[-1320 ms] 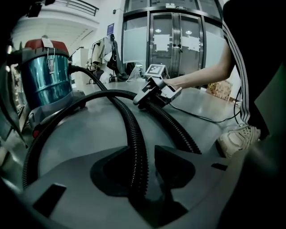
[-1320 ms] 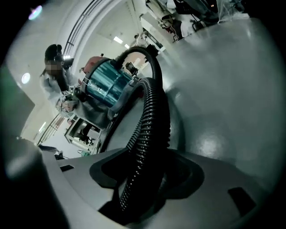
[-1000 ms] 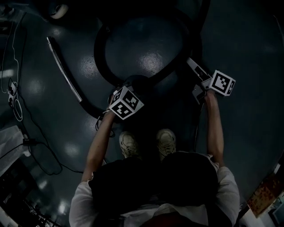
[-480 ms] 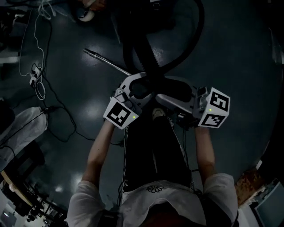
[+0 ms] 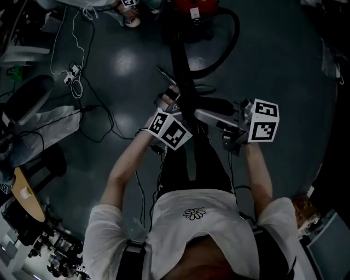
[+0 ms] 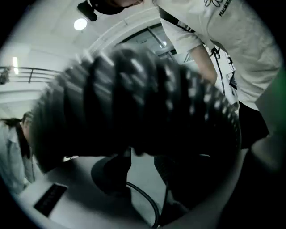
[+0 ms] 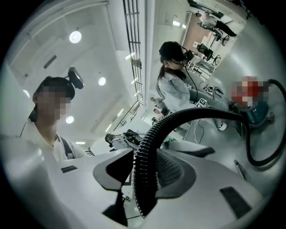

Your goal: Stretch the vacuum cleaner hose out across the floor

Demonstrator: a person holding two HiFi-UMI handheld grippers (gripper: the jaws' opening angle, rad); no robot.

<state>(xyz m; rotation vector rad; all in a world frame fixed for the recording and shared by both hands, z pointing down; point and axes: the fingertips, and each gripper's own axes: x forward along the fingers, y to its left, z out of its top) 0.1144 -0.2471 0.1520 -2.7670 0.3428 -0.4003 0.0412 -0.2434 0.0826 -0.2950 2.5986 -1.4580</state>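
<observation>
The dark floor (image 5: 284, 65) is spreading out below the standing person, with the red vacuum cleaner (image 5: 191, 13) sitting at its far side. The black ribbed hose (image 5: 183, 71) is looping from it up to both grippers. The left gripper (image 5: 170, 99) fingers are clenching the hose. The right gripper (image 5: 205, 116) fingers, just closing, are grasping it just beside them.

Dark glossy floor (image 5: 295, 82): red vacuum cleaner (image 5: 192, 15) at top; white cable (image 5: 82, 46), power strip (image 5: 73, 70) upper left.
</observation>
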